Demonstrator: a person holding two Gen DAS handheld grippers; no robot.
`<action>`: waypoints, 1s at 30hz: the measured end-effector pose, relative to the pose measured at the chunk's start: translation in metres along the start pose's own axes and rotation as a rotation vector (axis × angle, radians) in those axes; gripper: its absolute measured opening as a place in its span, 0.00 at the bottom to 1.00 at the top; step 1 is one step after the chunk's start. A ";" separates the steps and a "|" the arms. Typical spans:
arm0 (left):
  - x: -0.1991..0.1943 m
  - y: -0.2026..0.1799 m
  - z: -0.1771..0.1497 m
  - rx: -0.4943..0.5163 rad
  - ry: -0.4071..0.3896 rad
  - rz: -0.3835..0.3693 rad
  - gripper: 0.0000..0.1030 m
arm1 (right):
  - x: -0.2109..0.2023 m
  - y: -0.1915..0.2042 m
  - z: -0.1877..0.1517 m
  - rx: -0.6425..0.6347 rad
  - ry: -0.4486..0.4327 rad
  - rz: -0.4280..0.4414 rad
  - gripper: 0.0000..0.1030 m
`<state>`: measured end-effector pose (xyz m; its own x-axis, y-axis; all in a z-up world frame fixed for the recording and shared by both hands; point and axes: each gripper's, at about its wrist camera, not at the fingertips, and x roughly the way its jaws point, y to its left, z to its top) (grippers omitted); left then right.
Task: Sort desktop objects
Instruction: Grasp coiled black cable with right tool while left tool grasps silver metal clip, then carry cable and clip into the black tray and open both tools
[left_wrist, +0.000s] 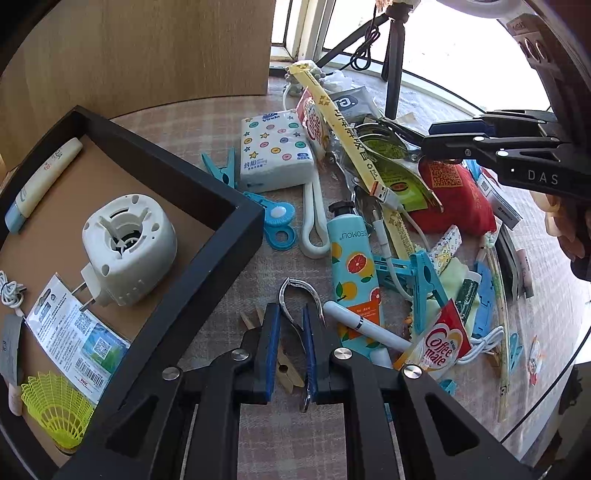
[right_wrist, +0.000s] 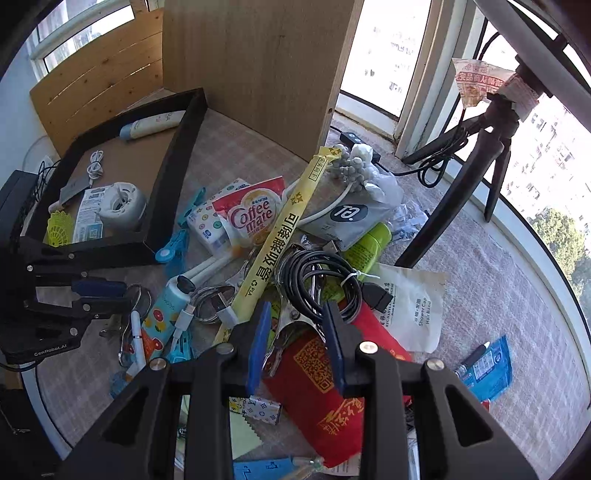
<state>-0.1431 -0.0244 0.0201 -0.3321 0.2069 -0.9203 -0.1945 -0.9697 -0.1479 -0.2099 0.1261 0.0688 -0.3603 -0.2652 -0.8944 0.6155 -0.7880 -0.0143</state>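
Black-framed tray (left_wrist: 192, 177) is only partly filled, with a plug-in vaporizer (left_wrist: 125, 251) and a yellow shuttlecock (left_wrist: 55, 410); most clutter remains unsorted on the table (left_wrist: 221, 295). Metal nail nippers (left_wrist: 295, 295) are pinched by the left gripper (left_wrist: 290, 332); a metal clip (right_wrist: 291, 321) is bracketed by the half-open right gripper (right_wrist: 295, 332).

Nail nippers (left_wrist: 301, 295) handles hidden between pads; red pouch (right_wrist: 332, 373) partly covered; blue packet (right_wrist: 258, 470) cut off.

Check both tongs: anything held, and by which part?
Left tongs are shut on the metal nippers, gripping the handles, jaws forward. Right tongs are open over a metal clip, holding nothing.
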 end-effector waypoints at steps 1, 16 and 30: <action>0.000 -0.001 0.000 0.002 0.003 0.000 0.12 | 0.002 0.000 0.001 -0.006 -0.002 -0.004 0.28; -0.001 -0.014 0.000 -0.002 0.014 -0.025 0.04 | -0.003 -0.018 0.000 0.078 -0.058 0.013 0.12; -0.050 0.002 0.002 -0.063 -0.106 -0.082 0.02 | -0.079 -0.036 -0.011 0.274 -0.261 0.141 0.11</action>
<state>-0.1284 -0.0360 0.0662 -0.4135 0.2947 -0.8615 -0.1675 -0.9547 -0.2461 -0.1955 0.1812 0.1354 -0.4731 -0.4855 -0.7351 0.4743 -0.8436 0.2520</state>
